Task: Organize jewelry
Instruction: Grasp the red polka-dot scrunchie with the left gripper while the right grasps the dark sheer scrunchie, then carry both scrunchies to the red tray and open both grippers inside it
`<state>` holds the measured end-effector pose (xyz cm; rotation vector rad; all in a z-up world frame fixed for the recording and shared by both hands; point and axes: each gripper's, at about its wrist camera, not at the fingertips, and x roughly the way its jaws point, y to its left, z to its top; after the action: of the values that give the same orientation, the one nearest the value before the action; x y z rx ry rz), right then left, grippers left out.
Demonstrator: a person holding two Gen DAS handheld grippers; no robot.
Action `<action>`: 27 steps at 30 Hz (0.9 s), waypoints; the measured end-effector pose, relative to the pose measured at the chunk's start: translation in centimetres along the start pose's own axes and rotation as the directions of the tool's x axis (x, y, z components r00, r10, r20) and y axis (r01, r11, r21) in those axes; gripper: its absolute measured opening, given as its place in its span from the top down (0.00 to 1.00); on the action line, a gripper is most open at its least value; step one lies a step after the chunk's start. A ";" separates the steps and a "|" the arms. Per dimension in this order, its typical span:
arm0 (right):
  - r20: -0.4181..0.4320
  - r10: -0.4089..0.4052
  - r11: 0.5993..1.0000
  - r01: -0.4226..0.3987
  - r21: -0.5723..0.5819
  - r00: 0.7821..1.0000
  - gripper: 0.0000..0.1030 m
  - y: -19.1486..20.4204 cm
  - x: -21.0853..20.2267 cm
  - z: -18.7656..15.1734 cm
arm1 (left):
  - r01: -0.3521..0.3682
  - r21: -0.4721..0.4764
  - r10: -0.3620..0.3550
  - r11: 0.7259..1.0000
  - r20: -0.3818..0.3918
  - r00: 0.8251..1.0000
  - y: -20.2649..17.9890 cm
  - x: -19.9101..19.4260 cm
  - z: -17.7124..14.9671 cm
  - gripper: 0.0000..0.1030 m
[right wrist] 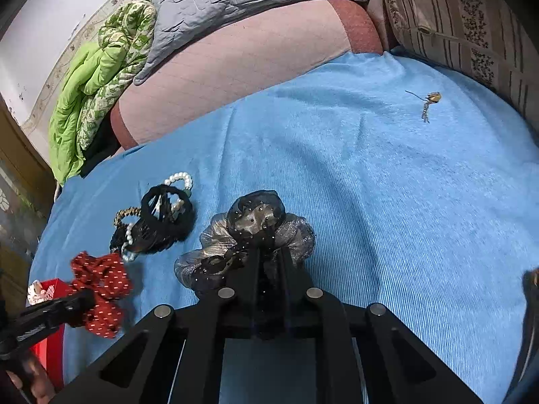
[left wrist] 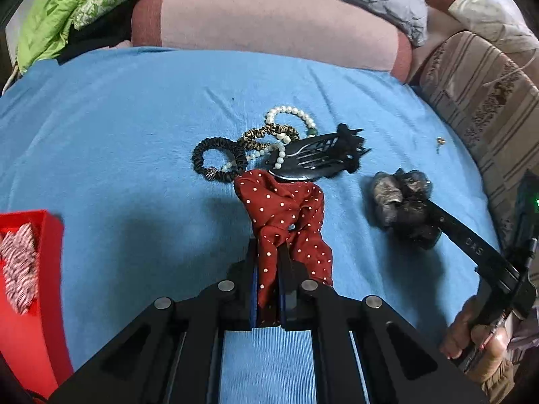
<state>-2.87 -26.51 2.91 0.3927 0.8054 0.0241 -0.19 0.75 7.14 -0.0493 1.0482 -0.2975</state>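
Left wrist view, read left to right: red box (left wrist: 40, 252) at the bed's left edge, already holding a striped scrunchie (left wrist: 18, 266); left gripper (left wrist: 269, 259), fingers clamped on the red polka-dot scrunchie (left wrist: 286, 222), whose loose end trails away from the fingers toward the heap of hair ties, pearl beads (left wrist: 289, 114) and black claw clip (left wrist: 320, 158). Farther right, the right gripper (left wrist: 427, 212) pinches the grey-black scrunchie (left wrist: 397, 202) on the blue bed cover (left wrist: 134, 118). The box lies leftward of both loads, so the left hand is judged nearer it.
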 end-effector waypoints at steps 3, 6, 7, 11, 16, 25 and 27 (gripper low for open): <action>0.009 -0.008 1.000 0.008 -0.018 1.000 0.94 0.7 -1.3 -0.3 | -0.002 0.005 0.001 1.000 0.014 1.000 0.3 -1.6 -0.8 0.92; 0.016 -0.003 1.000 0.003 -0.023 1.000 0.94 1.4 -2.6 -0.9 | -0.006 0.004 0.006 1.000 0.035 0.999 1.0 -3.6 -2.1 0.92; 0.016 0.000 1.000 0.000 -0.026 1.000 0.94 1.6 -3.0 -1.2 | -0.008 0.002 0.008 1.000 0.041 0.999 1.1 -4.0 -2.4 0.92; 0.004 -0.020 1.000 0.020 0.001 1.000 0.91 1.4 -3.8 -2.7 | 0.001 -0.017 0.000 1.000 0.055 0.998 2.2 -5.6 -3.7 0.92; 0.005 -0.031 0.995 0.030 0.092 1.000 0.24 -0.1 -4.1 -3.6 | 0.026 -0.038 -0.026 0.999 0.014 1.000 3.2 -5.4 -5.5 0.92; -0.086 0.000 1.000 -0.001 -0.009 0.996 0.72 2.2 -1.5 -3.7 | 0.039 -0.062 -0.040 0.997 -0.007 0.999 3.4 -5.4 -6.9 0.92; -0.091 0.017 1.000 -0.018 -0.015 0.996 0.76 2.8 -1.6 -3.9 | 0.037 -0.056 -0.037 0.998 0.002 0.999 3.4 -5.8 -7.0 0.92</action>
<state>-6.41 -22.87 2.58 0.3861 0.8911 0.0649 -8.14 6.27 7.90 -0.1198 1.0559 -0.3016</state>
